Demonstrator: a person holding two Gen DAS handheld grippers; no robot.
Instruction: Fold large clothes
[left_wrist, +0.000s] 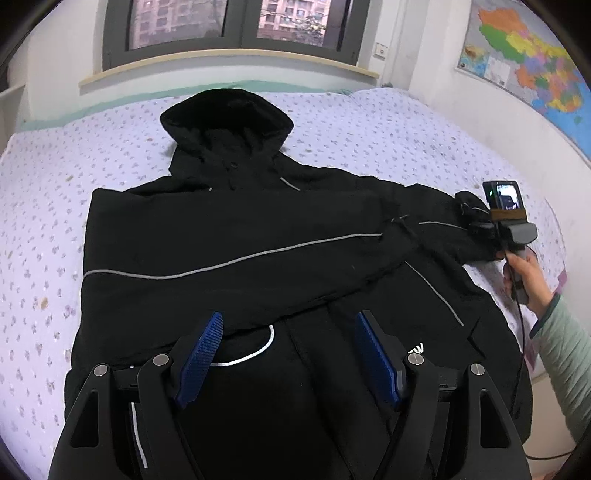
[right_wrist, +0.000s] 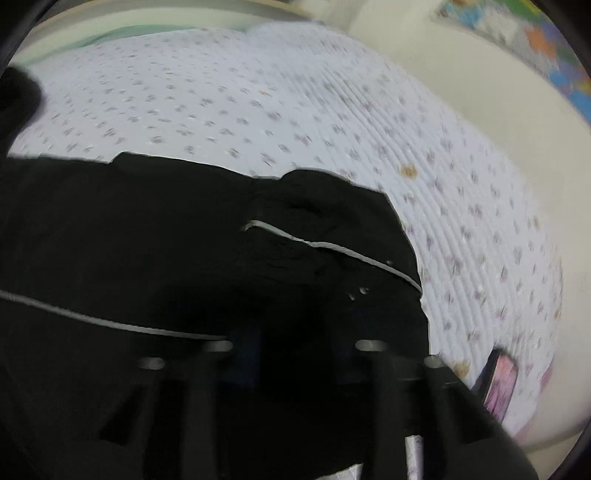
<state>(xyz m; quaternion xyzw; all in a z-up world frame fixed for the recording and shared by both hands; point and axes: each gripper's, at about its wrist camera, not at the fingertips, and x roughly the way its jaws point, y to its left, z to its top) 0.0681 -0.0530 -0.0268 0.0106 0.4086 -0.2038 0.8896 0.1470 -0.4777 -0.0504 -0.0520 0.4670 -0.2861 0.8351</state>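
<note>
With one sleeve crossed over the black hooded fabric jacket (left_wrist: 258, 240) on the bed (left_wrist: 369, 125), the left tongs (left_wrist: 288, 362) hover wide open and empty while the right tongs (left_wrist: 480, 230), at three o'clock, meet the other sleeve cuff (right_wrist: 332, 229), their grip impossible to tell, and should next carry it across.

A floral bedsheet (left_wrist: 369, 125) spreads beyond the jaws. Farther ahead, a dark-framed window (left_wrist: 236, 29) tops a pale sill (left_wrist: 229, 64). Upper right of the jaws, a coloured map (left_wrist: 532, 62) hangs on the wall.
</note>
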